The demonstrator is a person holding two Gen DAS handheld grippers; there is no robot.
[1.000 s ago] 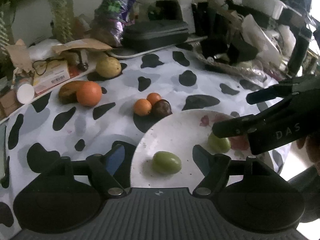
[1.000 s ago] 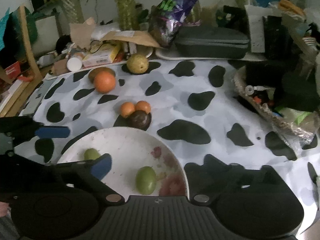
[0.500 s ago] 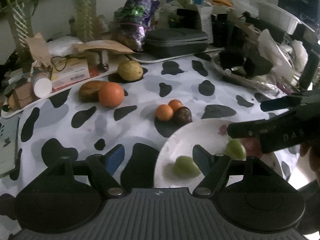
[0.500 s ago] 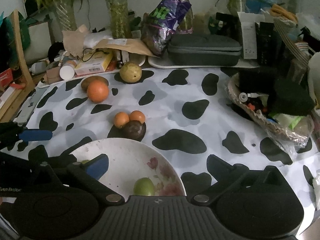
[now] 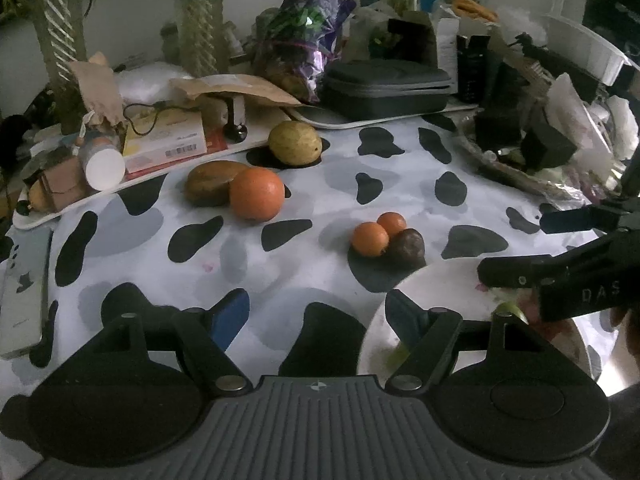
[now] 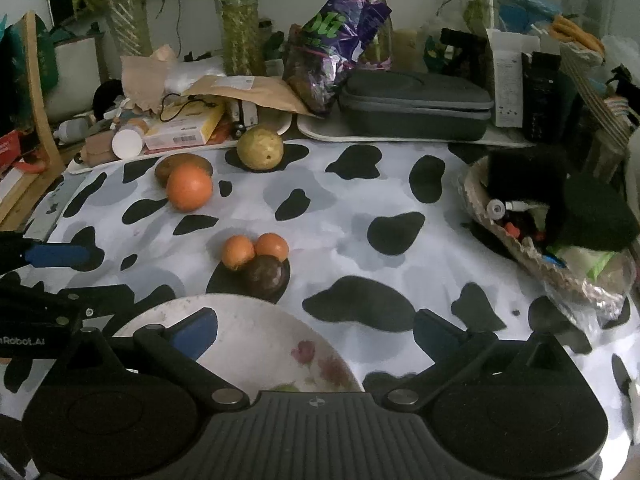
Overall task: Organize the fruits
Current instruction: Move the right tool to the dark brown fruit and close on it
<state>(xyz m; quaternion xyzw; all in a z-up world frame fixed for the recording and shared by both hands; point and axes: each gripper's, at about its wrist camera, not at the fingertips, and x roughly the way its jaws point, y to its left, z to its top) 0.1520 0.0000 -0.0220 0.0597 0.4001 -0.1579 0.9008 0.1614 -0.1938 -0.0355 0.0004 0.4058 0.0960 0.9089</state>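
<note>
A white floral plate (image 5: pixel 440 284) (image 6: pixel 256 340) sits at the table's near edge with green fruits (image 5: pixel 510 312) in it, mostly hidden behind the gripper bodies. Two small oranges (image 5: pixel 370 239) (image 6: pixel 238 252) and a dark round fruit (image 5: pixel 408 243) (image 6: pixel 266 274) lie just beyond the plate. A big orange (image 5: pixel 257 194) (image 6: pixel 189 188), a brown fruit (image 5: pixel 212 188) and a yellow-green fruit (image 5: pixel 295 145) (image 6: pixel 260 149) lie farther back. My left gripper (image 5: pixel 312 314) is open and empty over the cloth, left of the plate. My right gripper (image 6: pixel 316 330) is open and empty over the plate's far rim.
The cow-print cloth (image 5: pixel 320 184) covers the table. A grey case (image 6: pixel 414 106), boxes, a snack bag (image 6: pixel 336 46) and plant vases crowd the back. A foil basket of clutter (image 6: pixel 552 236) stands at the right. A phone (image 5: pixel 24 296) lies at the left edge.
Both grippers have pulled back and up from the plate. The plate and its green fruits have slid toward the lower frame edges, and more of the table shows.
</note>
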